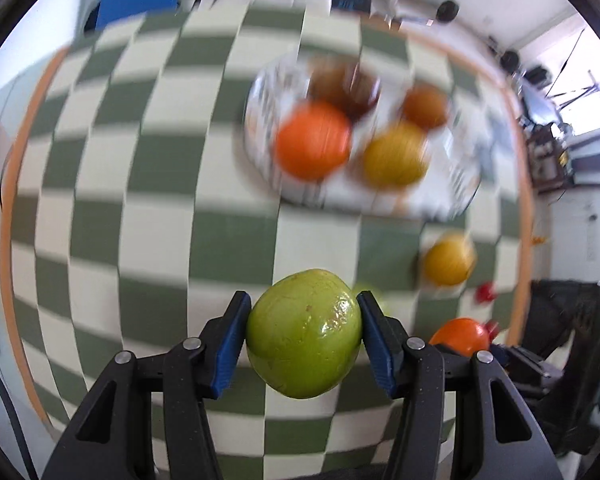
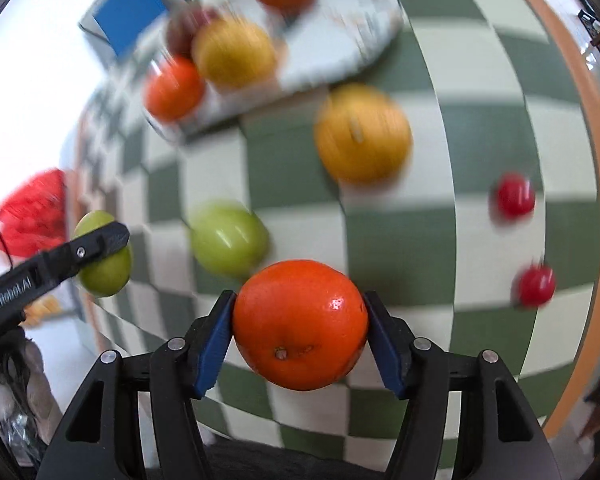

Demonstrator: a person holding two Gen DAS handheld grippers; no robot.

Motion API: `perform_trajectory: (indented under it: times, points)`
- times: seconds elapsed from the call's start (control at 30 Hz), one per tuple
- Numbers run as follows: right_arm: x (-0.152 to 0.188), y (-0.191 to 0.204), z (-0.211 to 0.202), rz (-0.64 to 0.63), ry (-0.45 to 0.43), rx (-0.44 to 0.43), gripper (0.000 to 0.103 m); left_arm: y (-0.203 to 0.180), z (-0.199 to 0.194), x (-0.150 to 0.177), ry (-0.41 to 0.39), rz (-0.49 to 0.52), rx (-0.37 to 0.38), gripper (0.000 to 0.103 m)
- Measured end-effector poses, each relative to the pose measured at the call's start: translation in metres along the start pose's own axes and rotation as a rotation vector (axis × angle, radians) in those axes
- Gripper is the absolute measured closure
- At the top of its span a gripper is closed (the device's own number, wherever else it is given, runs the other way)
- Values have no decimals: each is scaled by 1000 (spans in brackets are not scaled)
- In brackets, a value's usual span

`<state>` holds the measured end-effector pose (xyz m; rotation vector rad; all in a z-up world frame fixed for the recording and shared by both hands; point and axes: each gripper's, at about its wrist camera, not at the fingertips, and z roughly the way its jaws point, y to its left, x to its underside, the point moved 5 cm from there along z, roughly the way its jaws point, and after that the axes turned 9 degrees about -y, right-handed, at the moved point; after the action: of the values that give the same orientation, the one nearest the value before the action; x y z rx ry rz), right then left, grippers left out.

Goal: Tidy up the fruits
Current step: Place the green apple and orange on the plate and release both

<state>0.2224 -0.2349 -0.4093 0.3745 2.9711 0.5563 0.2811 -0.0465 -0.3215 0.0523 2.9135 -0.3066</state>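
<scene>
Left tongs (image 1: 304, 340) clamp a green fruit (image 1: 303, 334), right tongs (image 2: 299, 334) an orange (image 2: 300, 324) (both look firm, glossy, probably slippery), gripped across the middle.

Tablecloth (image 1: 148, 208): green-and-cream checks, orange border. Held fruit (image 1: 304, 334): glossy green. Held orange (image 2: 300, 324): bright orange. Gripper pads (image 2: 214, 346): blue on black. Loose fruits: yellow (image 2: 362, 132), green (image 2: 228, 238), two small red (image 2: 514, 196).

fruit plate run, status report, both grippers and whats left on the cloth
Left gripper shut on green fruit. Right gripper shut on orange. Plate holds five fruits. Loose on cloth: yellow fruit, green fruit, two small red fruits.
</scene>
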Motion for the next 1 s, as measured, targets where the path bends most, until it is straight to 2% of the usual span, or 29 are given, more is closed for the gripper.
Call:
perform_trajectory:
  times: [0.1,0.2,0.33,0.4,0.53,0.77,0.83,0.87,0.93,1.0]
  points:
    - [-52,7,-21,0,-72,-18,38,-4,-11,-69,-40,4,-7,51]
    - [-104,5,-25,-3,-127,17,38,-1,2,-125,-47,10,-47,51]
    - [-157,-10,-11,5,-135,68,38,5,42,-173,21,14,-84,51]
    - [-169,-14,-2,0,-123,94,38,12,61,-183,67,11,-89,51]
    - [-184,-9,34,0,-79,126,38,20,90,-184,145,9,-102,51]
    - [-189,-3,66,-14,-31,137,37,26,113,-170,220,-29,-77,51]
    - [-188,-4,69,-14,-19,154,36,29,114,-169,215,-44,-71,46]
    - [-190,-3,75,-13,-14,157,33,31,113,-169,210,-50,-71,43]
    - [-190,-2,75,-7,-22,154,27,34,111,-170,197,-60,-74,30]
    - [-189,-3,72,-12,-22,164,20,37,108,-170,188,-78,-58,27]
